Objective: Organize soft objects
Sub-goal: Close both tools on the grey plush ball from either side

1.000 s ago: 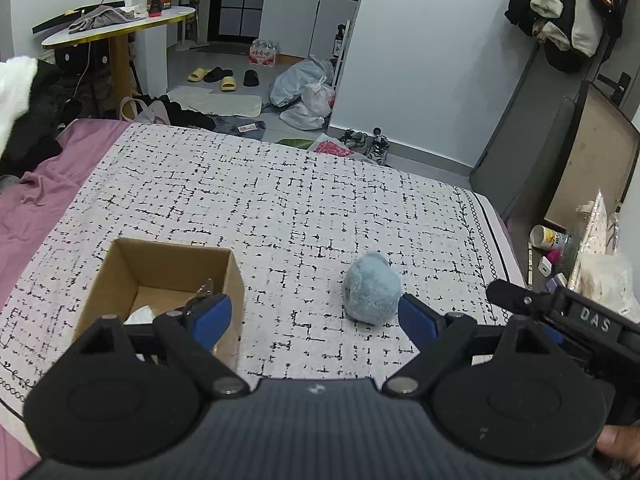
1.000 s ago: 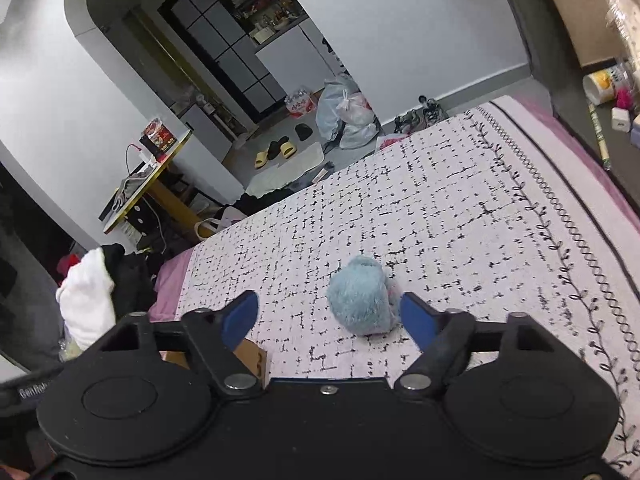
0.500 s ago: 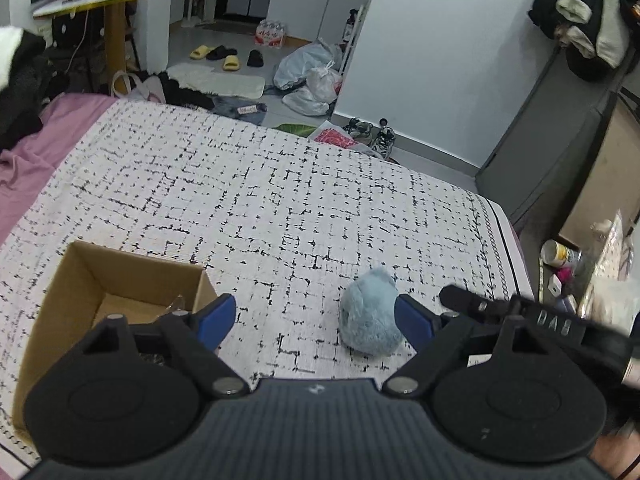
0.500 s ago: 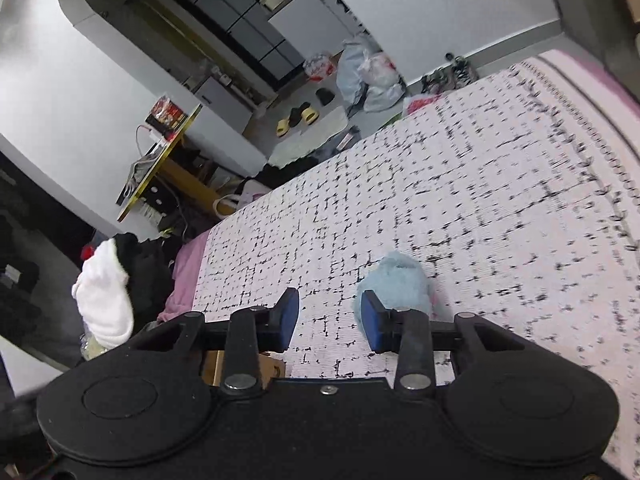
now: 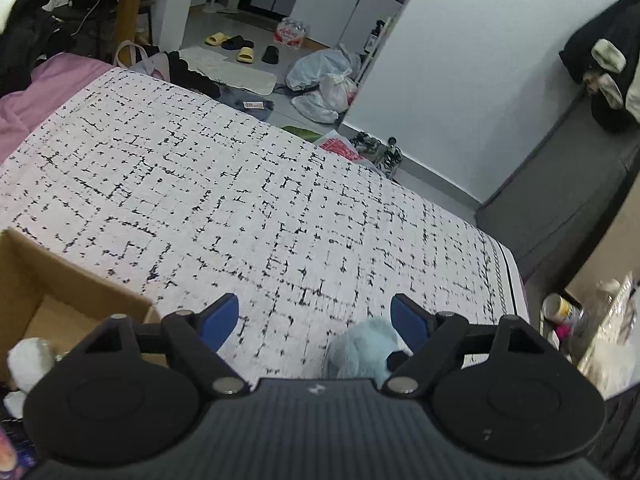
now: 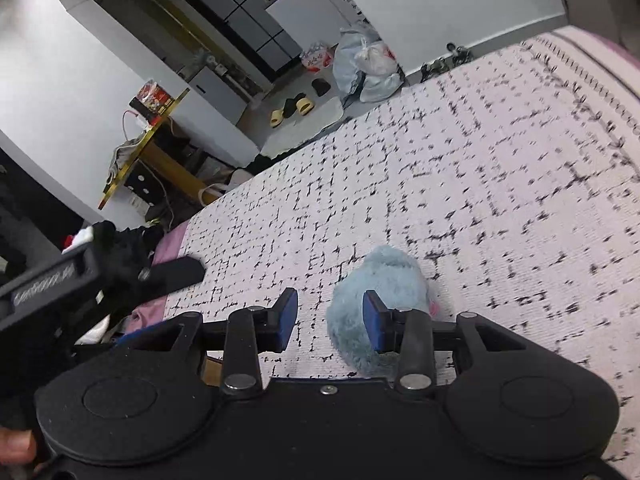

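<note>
With the right gripper (image 6: 330,320) half-closed and empty, its 3 o'clock finger (image 6: 374,322) may push the plush toy (image 6: 380,304) aside while the left gripper (image 5: 315,318), wide apart, narrows on nothing.

A plush toy (image 6: 380,300) lies on the bed (image 6: 480,168), near its front edge. In the left wrist view, a cardboard box (image 5: 48,280) stands on the bed well to the left of the toy, with a soft item (image 5: 28,360) in it. Beyond the bed's far end, slippers (image 5: 236,46) and bags (image 5: 324,80) lie on the floor
</note>
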The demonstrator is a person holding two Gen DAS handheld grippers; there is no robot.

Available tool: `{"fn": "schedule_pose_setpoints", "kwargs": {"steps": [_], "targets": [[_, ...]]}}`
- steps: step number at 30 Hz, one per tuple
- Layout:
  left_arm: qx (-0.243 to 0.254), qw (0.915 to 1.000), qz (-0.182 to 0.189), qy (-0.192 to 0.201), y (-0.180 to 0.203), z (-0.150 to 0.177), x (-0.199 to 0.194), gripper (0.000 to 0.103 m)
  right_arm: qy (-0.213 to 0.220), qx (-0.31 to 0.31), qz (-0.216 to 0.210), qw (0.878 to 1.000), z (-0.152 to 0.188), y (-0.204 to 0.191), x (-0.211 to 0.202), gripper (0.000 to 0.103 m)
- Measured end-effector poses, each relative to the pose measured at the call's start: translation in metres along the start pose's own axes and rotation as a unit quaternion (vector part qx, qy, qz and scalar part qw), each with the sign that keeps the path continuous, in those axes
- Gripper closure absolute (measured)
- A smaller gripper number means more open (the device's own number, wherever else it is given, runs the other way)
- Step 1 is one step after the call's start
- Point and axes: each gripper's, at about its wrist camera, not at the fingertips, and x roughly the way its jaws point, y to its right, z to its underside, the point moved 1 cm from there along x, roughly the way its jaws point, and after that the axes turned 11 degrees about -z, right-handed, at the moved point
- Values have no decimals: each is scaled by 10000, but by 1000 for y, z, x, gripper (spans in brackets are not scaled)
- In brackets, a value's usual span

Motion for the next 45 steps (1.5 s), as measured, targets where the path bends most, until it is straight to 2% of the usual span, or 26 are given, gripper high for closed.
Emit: {"fn": "schedule_pose_setpoints", "kwargs": {"steps": [3, 6, 7, 9, 10, 14, 21, 23, 25, 26, 28, 29, 31, 36, 40, 45], "targets": [[-137, 9999, 54, -82, 3, -1, 17, 21, -107, -36, 84, 9999, 3, 4, 11, 65], [-204, 9995, 115, -191, 8, 1, 31, 21, -51, -113, 233, 9997, 4, 6, 12, 53], [-225, 9995, 99, -222, 10, 3, 35, 20, -29, -234, 391, 9990, 4, 5, 12, 45], [-273, 9989, 156, -345, 14, 6, 43, 20, -29, -511, 793, 9955, 5, 2, 11, 37], [-306, 9985, 244, -383, 16, 7, 46, 20, -75, -563, 927, 9941, 6, 3, 12, 37], [-430, 9970, 481, -427, 17, 16, 51, 20, -194, -360, 1062, 9935, 8, 16, 13, 39], [-631, 9941, 668, -579, 0, 33, 60, 20, -69, -802, 1479, 9857, 6, 10, 2, 43], [-608, 9941, 656, -608, -3, 37, 65, 20, -74, -822, 1578, 9840, 7, 13, 1, 48], [-563, 9943, 625, -652, -4, 42, 71, 21, -148, -817, 1716, 9817, 6, 17, 3, 61], [-548, 9941, 620, -699, -3, 44, 75, 21, -190, -812, 1755, 9809, 5, 19, 5, 63], [-563, 9931, 614, -821, -4, 47, 83, 31, -221, -820, 1810, 9798, 4, 22, 6, 63], [-608, 9924, 608, -877, -6, 49, 85, 32, -234, -820, 1852, 9790, 5, 24, 7, 63], [-655, 9920, 635, -873, -7, 50, 87, 41, -224, -820, 1949, 9771, 4, 27, 7, 63], [-632, 9915, 677, -915, -3, 54, 89, 47, -339, -734, 2128, 9737, 6, 40, 10, 67], [-573, 9886, 877, -1079, 3, 60, 92, 47, -527, -560, 2161, 9734, 11, 50, 13, 68], [-562, 9867, 1011, -1143, 8, 65, 93, 51, -438, -539, 2188, 9733, 7, 47, 3, 68]]}}
